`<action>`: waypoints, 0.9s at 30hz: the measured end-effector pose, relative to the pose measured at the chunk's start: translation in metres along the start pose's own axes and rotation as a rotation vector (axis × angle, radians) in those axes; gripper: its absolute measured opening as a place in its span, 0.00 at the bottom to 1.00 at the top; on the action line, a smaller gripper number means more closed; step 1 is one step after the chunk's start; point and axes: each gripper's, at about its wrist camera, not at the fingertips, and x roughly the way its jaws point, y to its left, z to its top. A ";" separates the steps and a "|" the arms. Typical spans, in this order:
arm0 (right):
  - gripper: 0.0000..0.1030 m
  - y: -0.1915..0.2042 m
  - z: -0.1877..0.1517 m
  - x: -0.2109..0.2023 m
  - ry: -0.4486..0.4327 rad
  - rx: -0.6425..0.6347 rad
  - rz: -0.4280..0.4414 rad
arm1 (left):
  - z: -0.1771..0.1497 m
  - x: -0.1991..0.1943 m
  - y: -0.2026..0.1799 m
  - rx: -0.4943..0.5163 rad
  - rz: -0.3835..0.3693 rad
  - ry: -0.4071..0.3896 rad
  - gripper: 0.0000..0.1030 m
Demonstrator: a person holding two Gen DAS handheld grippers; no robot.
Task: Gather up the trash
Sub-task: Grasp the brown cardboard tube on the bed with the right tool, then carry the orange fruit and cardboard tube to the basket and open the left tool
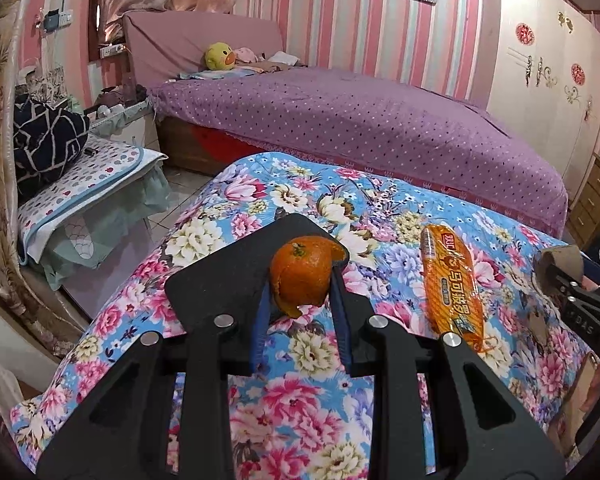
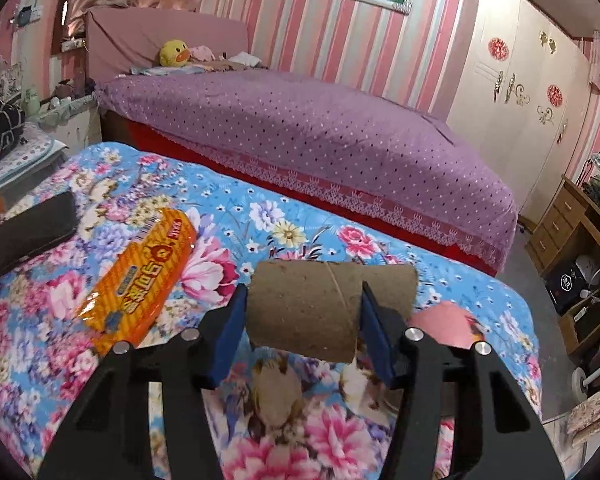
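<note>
An orange peel (image 1: 296, 268), cup-shaped with the stalk end up, is pinched between the blue pads of my left gripper (image 1: 300, 292), which is shut on it just above a black flat tray (image 1: 220, 276). My right gripper (image 2: 303, 312) is shut on a brown cardboard tube (image 2: 328, 304), held crosswise a little above the floral cloth (image 2: 260, 220); the pads press on both its sides. The same tube (image 1: 560, 260) shows at the right edge of the left wrist view. An orange snack wrapper (image 1: 452, 284) (image 2: 140, 280) lies flat on the cloth between the two grippers.
The black tray (image 2: 32, 232) lies at the left of the cloth. A pink scrap (image 2: 448, 320) lies just right of the right gripper. A purple dotted bed (image 2: 320, 132) runs behind the cloth-covered surface. A wooden shelf unit (image 2: 580, 240) stands at the right, a padded stool (image 1: 92, 176) at the left.
</note>
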 end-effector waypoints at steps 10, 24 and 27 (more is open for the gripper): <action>0.53 -0.024 -0.023 -0.067 -0.074 0.030 -0.008 | -0.014 -0.041 -0.024 0.057 -0.023 -0.049 0.26; 0.53 -0.100 -0.113 -0.179 -0.097 0.175 -0.101 | -0.062 -0.102 -0.112 0.204 -0.185 -0.083 0.26; 0.53 -0.119 -0.136 -0.196 -0.099 0.214 -0.133 | -0.074 -0.111 -0.128 0.226 -0.218 -0.076 0.26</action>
